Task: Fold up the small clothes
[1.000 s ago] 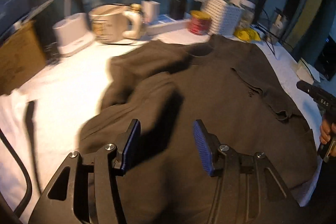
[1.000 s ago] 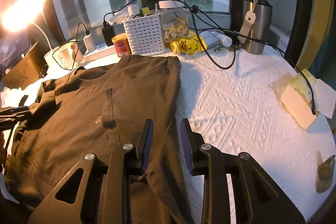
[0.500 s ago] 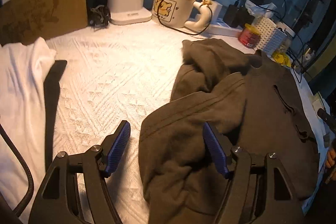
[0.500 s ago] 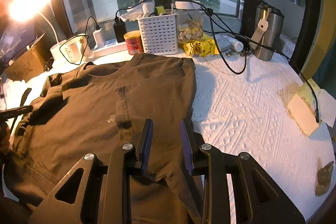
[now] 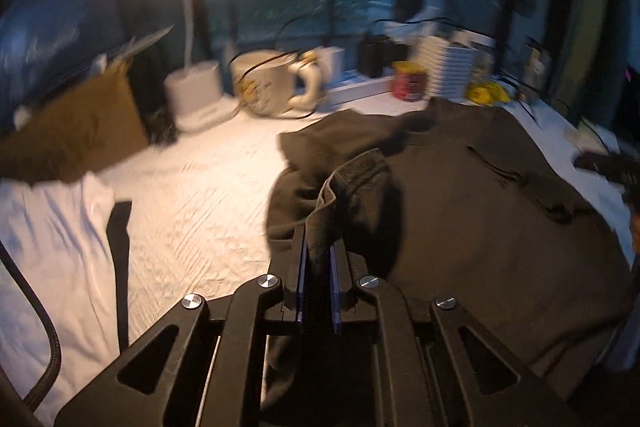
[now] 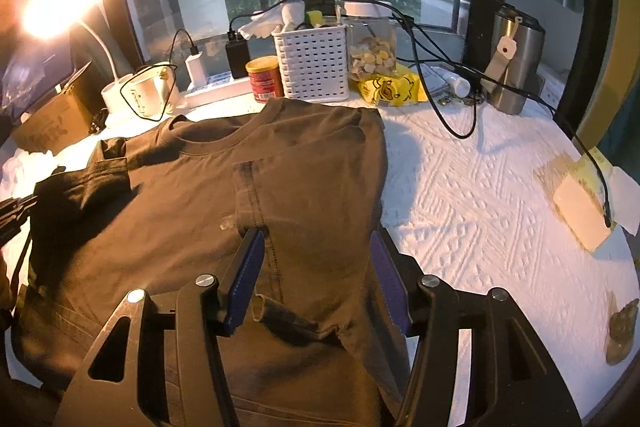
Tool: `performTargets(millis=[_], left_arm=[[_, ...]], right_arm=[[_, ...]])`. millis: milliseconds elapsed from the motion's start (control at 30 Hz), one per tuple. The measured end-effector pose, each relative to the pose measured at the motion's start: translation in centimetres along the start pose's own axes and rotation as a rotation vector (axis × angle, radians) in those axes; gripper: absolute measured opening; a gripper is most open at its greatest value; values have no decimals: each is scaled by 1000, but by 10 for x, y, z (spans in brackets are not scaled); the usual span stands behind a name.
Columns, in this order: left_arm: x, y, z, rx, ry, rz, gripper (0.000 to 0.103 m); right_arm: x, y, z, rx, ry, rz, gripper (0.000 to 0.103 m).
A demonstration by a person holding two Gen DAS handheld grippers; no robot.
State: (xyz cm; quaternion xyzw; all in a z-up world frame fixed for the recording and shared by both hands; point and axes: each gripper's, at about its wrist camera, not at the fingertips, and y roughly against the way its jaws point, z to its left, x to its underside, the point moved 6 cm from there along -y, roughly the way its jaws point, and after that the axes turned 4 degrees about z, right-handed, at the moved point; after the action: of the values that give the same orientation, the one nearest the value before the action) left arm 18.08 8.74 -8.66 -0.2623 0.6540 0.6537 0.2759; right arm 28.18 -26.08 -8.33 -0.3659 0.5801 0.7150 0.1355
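Room: a window with a balcony railing and greenery behind the worktop; a lit desk lamp (image 6: 60, 3) at the left.
Worktop (image 6: 480, 187): covered with a white embossed cloth; clutter stands along the window edge.
T-shirt (image 6: 192, 211): dark brown, spread flat on the left half of the worktop, neckline toward the window. Its right side is folded inward, the sleeve lying on the body.
Left sleeve (image 5: 356, 183): lifted off the worktop in a bunched fold.
Left gripper (image 5: 318, 259): jaws have just been closing and are now clamped on the sleeve fabric, which stands up between the blue pads.
Right gripper (image 6: 316, 267): jaws have just been opening and now stand wide apart over the folded right edge of the shirt; the pads do not press on the cloth.
White basket (image 6: 312, 63): perforated, behind the collar.
Steel tumbler (image 6: 514, 59): at the far right, a tag hanging from it.
Mug (image 5: 268, 87): cream, at the far left, a black cable looped around it.
Red tin (image 6: 264, 79): just beside the basket.
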Motion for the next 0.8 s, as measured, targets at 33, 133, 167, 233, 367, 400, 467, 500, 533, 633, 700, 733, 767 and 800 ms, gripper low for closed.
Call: performTargets(millis=[33, 133, 167, 233, 367, 400, 467, 500, 533, 633, 700, 733, 767, 800], left_arm=[[2, 0, -5, 12, -16, 3, 8], [16, -11, -23, 90, -58, 79, 8], [20, -15, -27, 110, -70, 108, 9], [32, -22, -36, 134, -108, 169, 12], [39, -24, -41, 147, -149, 218, 27], [37, -22, -41, 151, -151, 214, 30], [30, -16, -39, 151, -150, 189, 40], [25, -14, -39, 153, -144, 170, 49], [21, -12, -38, 159, -134, 152, 54], [9, -15, -40, 192, -104, 126, 55], [11, -24, -42, 221, -94, 147, 55], [14, -29, -43, 227, -96, 161, 55], [19, -34, -45, 232, -101, 179, 55], [26, -41, -48, 237, -110, 212, 55]], right_arm=[[0, 0, 1, -1, 2, 0, 58], [1, 1, 1, -4, 1, 0, 58], [2, 1, 1, -4, 1, 1, 58], [4, 2, -1, -3, -2, 1, 58], [12, 2, -9, 3, -14, 10, 58], [14, 1, -11, 4, -17, 13, 58], [19, -1, -13, 9, -20, 23, 58], [22, -3, -14, 12, -20, 30, 58], [26, -5, -15, 11, -22, 38, 58], [33, -10, -17, 4, -27, 57, 58], [36, -11, -17, -8, -32, 61, 58], [37, -11, -17, -15, -33, 59, 58], [37, -11, -17, -22, -34, 55, 58], [37, -11, -16, -26, -33, 52, 58]])
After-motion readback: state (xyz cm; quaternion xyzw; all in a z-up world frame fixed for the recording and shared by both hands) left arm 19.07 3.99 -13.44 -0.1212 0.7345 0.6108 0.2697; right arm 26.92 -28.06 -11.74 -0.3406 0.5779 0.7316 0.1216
